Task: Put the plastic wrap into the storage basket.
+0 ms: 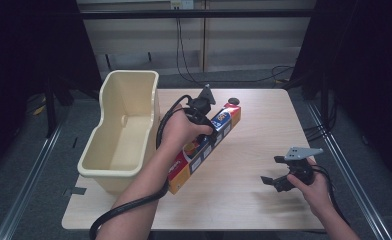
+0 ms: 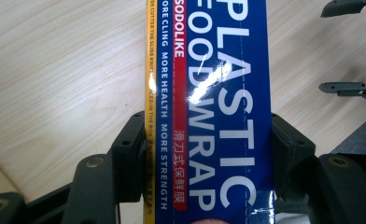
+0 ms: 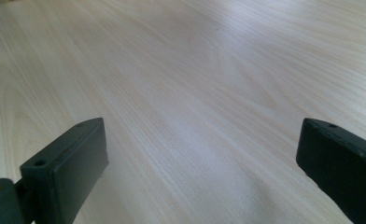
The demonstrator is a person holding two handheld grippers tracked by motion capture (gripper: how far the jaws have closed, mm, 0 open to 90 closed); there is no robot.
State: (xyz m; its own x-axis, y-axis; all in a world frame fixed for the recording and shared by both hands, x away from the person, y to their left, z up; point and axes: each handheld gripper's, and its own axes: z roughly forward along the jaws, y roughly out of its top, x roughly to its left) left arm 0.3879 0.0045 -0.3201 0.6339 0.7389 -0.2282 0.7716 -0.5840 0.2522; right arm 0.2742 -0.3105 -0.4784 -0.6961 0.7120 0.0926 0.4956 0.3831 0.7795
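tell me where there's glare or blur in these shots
Left gripper view: white glare streaks on the glossy plastic wrap box, lettering still sharp. Right gripper view: the table has a soft sheen, its near grain blurred. High view: dark surroundings, evenly lit tabletop.

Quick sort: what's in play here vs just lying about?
In play:
- plastic wrap box, clamped across its width by the left tongs
- left tongs, shut on the box

Lying about:
- cream bin, beside the box on the table
- small dark round thing at the box's far end
- right tongs, open above bare wood
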